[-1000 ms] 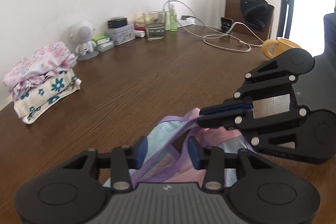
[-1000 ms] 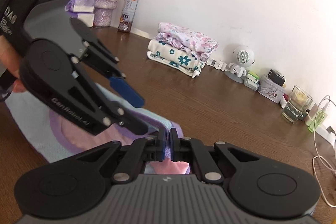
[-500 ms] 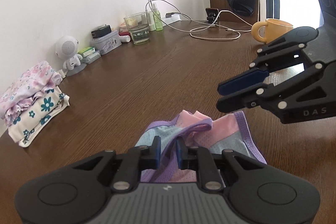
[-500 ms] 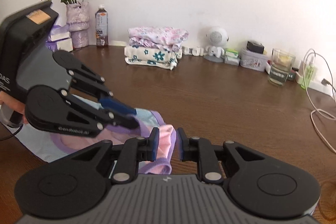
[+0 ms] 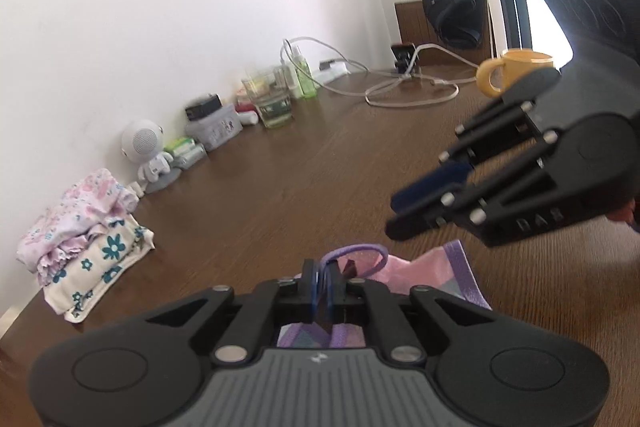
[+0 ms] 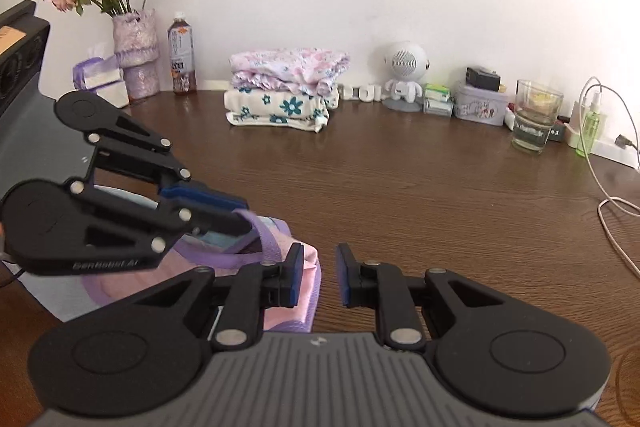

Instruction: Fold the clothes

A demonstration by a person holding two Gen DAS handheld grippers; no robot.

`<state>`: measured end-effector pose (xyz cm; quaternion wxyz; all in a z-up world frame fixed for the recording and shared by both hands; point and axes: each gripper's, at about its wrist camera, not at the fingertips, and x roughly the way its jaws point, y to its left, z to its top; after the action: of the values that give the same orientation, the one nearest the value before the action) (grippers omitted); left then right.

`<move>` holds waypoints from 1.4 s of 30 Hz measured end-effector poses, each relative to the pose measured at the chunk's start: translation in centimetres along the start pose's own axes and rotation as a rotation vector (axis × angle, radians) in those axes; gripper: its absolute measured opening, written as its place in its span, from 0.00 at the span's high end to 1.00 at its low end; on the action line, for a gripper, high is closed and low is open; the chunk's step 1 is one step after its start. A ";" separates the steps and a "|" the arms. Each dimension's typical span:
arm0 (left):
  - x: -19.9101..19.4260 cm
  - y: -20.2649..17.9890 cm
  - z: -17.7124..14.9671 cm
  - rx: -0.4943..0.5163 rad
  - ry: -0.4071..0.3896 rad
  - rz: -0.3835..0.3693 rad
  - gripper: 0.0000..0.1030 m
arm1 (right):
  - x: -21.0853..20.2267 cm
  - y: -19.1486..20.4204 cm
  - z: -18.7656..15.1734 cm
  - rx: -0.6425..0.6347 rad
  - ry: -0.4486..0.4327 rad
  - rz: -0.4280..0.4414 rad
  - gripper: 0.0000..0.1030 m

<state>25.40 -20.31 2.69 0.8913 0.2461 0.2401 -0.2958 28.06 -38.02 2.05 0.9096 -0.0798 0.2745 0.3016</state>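
A small pink and light-blue garment [image 5: 436, 279] with purple trim lies crumpled on the brown table [image 5: 320, 187]. My left gripper [image 5: 325, 291] is shut on the garment's purple band, which loops up just past its tips. From the right wrist view, that left gripper [image 6: 236, 217] holds the band a little above the cloth [image 6: 116, 283]. The right gripper [image 6: 319, 279] stands open at the garment's right edge with nothing between its pads. It also shows in the left wrist view [image 5: 394, 217], hovering above the table right of the cloth.
A stack of folded floral clothes [image 6: 284, 91] rests by the wall. Along the wall stand a flower vase [image 6: 134, 63], a bottle [image 6: 182, 55], a white speaker figure [image 6: 404, 71], a glass [image 6: 534, 119] and white cables [image 5: 412, 95]. A yellow mug [image 5: 516, 71] stands far right.
The left gripper has gone from open to shut on the purple band. The right gripper has let go of the garment, opened, and drawn back from it.
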 end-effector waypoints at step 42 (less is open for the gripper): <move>1.4 -5.4 0.1 0.304 -0.042 -0.014 0.94 | 1.9 0.8 -1.0 -0.247 0.105 0.023 0.75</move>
<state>22.94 -24.77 0.33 0.8463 0.3703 0.1757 -0.3401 28.42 -36.67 0.22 0.8738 -0.2036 0.2834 0.3387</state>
